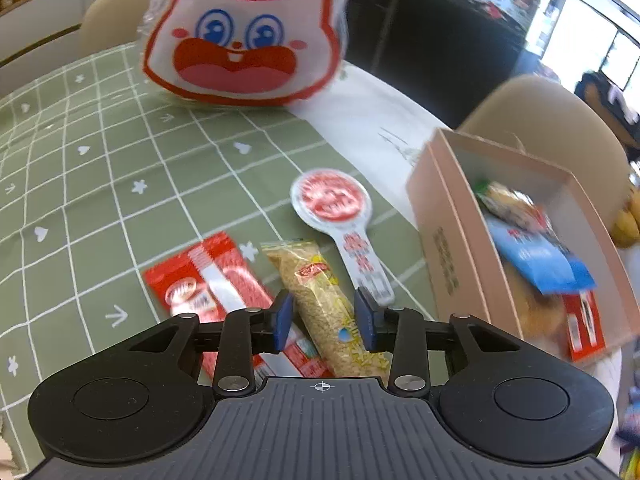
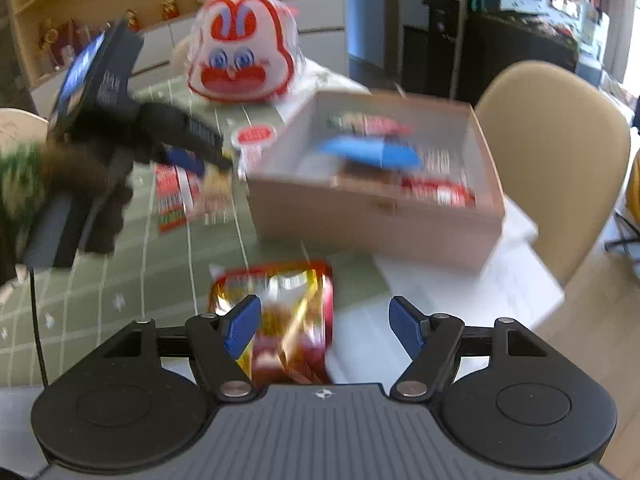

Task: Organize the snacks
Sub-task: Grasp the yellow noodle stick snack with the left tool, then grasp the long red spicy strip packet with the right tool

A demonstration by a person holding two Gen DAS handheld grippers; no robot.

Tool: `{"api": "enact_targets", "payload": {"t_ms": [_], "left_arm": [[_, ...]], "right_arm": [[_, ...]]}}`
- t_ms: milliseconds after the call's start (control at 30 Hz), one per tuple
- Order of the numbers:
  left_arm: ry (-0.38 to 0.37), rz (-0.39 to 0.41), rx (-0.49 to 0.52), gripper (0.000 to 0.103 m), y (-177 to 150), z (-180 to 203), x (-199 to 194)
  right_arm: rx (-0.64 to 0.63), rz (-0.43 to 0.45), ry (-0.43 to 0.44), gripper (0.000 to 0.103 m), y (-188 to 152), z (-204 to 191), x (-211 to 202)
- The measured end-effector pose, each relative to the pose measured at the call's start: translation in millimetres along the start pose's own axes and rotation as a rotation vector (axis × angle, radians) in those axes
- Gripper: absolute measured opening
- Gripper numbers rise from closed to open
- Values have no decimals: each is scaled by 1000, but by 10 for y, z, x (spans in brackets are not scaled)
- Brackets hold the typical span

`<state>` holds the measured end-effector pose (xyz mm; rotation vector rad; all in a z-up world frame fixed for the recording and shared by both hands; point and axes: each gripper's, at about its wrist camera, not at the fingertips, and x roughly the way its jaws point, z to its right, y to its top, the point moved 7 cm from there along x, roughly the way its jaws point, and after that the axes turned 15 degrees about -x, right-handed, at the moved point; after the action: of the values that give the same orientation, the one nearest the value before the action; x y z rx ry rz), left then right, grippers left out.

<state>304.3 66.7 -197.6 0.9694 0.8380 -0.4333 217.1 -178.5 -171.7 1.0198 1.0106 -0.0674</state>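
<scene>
A pink cardboard box (image 1: 448,240) at the right holds several snack packets; it also shows in the right wrist view (image 2: 360,220). My left gripper (image 1: 325,320) is open, its jaws on either side of a long yellow grain bar packet (image 1: 320,296) lying on the green cloth. A red packet (image 1: 216,284) lies left of the bar. A white spoon-shaped packet (image 1: 336,208) lies to its right. My right gripper (image 2: 324,328) is open above a shiny red and gold packet (image 2: 288,320). The left gripper (image 2: 176,148) shows blurred in the right wrist view.
A large rabbit-face bag (image 1: 244,36) stands at the table's far side, also in the right wrist view (image 2: 244,60). Beige chairs (image 2: 552,152) stand beyond the box. The green checked cloth (image 1: 100,184) covers the table; a white sheet (image 2: 480,292) lies under the box.
</scene>
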Motion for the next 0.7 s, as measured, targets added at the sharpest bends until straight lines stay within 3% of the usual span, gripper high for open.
{"api": "enact_targets", "payload": {"t_ms": [167, 267, 367, 467, 567, 700], "left_arm": [[-27, -20, 20, 31, -271, -85, -225], [-59, -44, 6, 31, -465, -171, -383], [-89, -57, -18, 31, -637, -292, -538], [-115, -77, -48, 30, -775, -386, -668], [-141, -91, -75, 30, -853, -444, -759], [-169, -95, -105, 30, -899, -524, -818]], "right_arm": [[-51, 99, 36, 71, 776, 123, -99], [-60, 101, 98, 71, 1283, 124, 27], [-54, 26, 190, 71, 1741, 20, 462], [-54, -81, 229, 71, 2021, -156, 1049], [-95, -163, 216, 71, 2208, -345, 1600], [-114, -275, 133, 70, 2241, -403, 2237]]}}
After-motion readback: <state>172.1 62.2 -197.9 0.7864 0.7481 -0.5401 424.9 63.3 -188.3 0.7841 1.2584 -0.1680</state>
